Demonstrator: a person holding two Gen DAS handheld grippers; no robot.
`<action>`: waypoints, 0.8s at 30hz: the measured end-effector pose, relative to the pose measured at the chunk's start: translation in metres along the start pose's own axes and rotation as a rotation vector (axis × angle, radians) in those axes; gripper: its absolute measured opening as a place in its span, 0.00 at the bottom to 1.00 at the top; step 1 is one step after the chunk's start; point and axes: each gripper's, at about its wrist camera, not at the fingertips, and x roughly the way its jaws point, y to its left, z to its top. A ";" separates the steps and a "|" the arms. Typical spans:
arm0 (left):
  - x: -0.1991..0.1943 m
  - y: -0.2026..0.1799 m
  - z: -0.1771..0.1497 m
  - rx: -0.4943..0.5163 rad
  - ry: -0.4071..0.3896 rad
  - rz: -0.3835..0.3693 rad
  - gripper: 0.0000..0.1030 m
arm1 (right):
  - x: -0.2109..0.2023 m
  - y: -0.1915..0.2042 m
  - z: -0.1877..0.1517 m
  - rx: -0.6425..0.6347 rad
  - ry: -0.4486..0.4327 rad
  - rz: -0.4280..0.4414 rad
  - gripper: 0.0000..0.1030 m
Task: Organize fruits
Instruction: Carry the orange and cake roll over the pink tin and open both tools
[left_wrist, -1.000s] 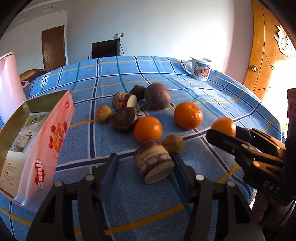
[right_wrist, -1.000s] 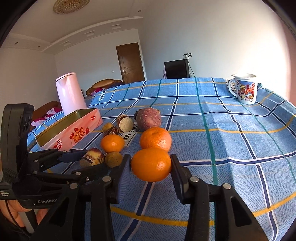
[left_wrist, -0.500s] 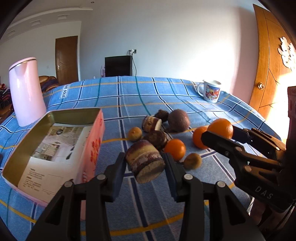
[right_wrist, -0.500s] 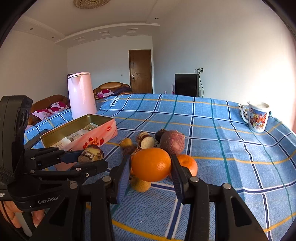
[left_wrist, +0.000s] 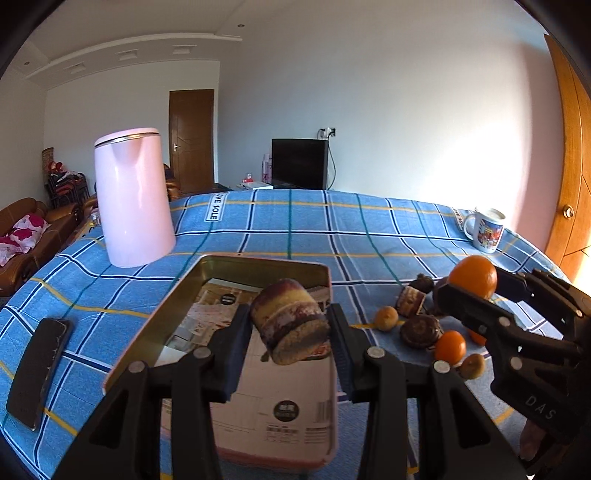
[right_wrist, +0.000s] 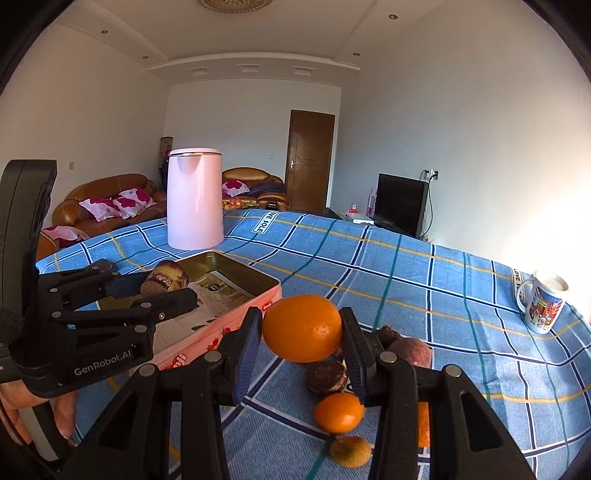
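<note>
My left gripper (left_wrist: 291, 334) is shut on a cut sweet-potato chunk (left_wrist: 291, 325) and holds it in the air over the open pink tin (left_wrist: 236, 373). My right gripper (right_wrist: 301, 338) is shut on an orange (right_wrist: 302, 328), lifted above the tablecloth just right of the tin (right_wrist: 221, 325). The left gripper (right_wrist: 147, 291) with its chunk (right_wrist: 164, 282) shows at the left of the right wrist view; the right gripper (left_wrist: 476, 291) with the orange (left_wrist: 473, 277) shows at the right of the left wrist view. Loose fruit lies on the cloth: a small orange (right_wrist: 339, 411), a brown kiwi (right_wrist: 350, 450), dark pieces (right_wrist: 327, 376).
A pink kettle (left_wrist: 133, 197) stands behind the tin. A black phone (left_wrist: 38, 369) lies at the left on the blue checked tablecloth (left_wrist: 369, 236). A printed mug (left_wrist: 485, 229) stands at the far right edge. Papers line the tin's bottom.
Both grippers rose and swung left. The left one closed on the sweet-potato chunk, lifted it off the cloth and carried it over the tin. The right one carried the orange toward the tin.
</note>
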 end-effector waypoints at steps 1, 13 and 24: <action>0.001 0.005 0.001 -0.004 0.001 0.012 0.42 | 0.003 0.003 0.003 -0.006 0.002 0.006 0.43; 0.021 0.052 0.006 -0.069 0.058 0.062 0.42 | 0.051 0.033 0.030 -0.025 0.056 0.080 0.43; 0.042 0.067 0.010 -0.072 0.117 0.055 0.42 | 0.097 0.059 0.030 -0.036 0.159 0.129 0.43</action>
